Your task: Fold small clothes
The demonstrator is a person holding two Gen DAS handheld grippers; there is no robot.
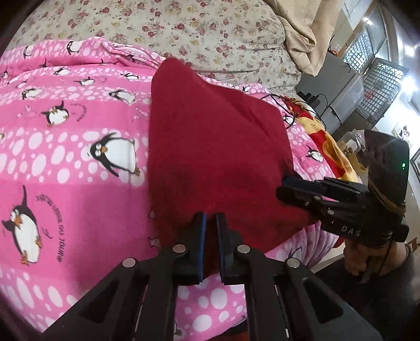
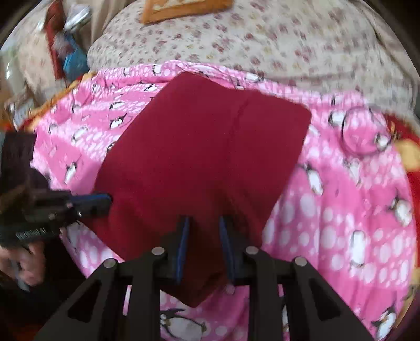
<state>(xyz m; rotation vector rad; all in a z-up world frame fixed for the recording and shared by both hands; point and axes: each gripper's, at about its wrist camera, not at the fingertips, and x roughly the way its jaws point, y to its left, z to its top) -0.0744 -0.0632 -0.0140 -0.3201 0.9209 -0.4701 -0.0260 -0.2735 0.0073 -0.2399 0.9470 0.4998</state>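
A dark red garment [image 1: 215, 157] lies folded on a pink penguin blanket [image 1: 65, 147]; it also shows in the right wrist view [image 2: 199, 162]. My left gripper [image 1: 210, 217] is shut on the garment's near edge, jaws almost together. It appears at the left of the right wrist view [image 2: 105, 200]. My right gripper [image 2: 204, 223] has its jaws apart with the garment's near corner between them, the pads not pressing it. It appears at the right of the left wrist view [image 1: 286, 186], at the garment's right edge.
A floral bedsheet [image 1: 210, 28] lies beyond the blanket. A beige cloth [image 1: 302, 39], a yellow-red blanket [image 1: 328, 141], cables and grey boxes [image 1: 338, 86] are at the right. An orange pillow [image 2: 183, 8] lies at the far end.
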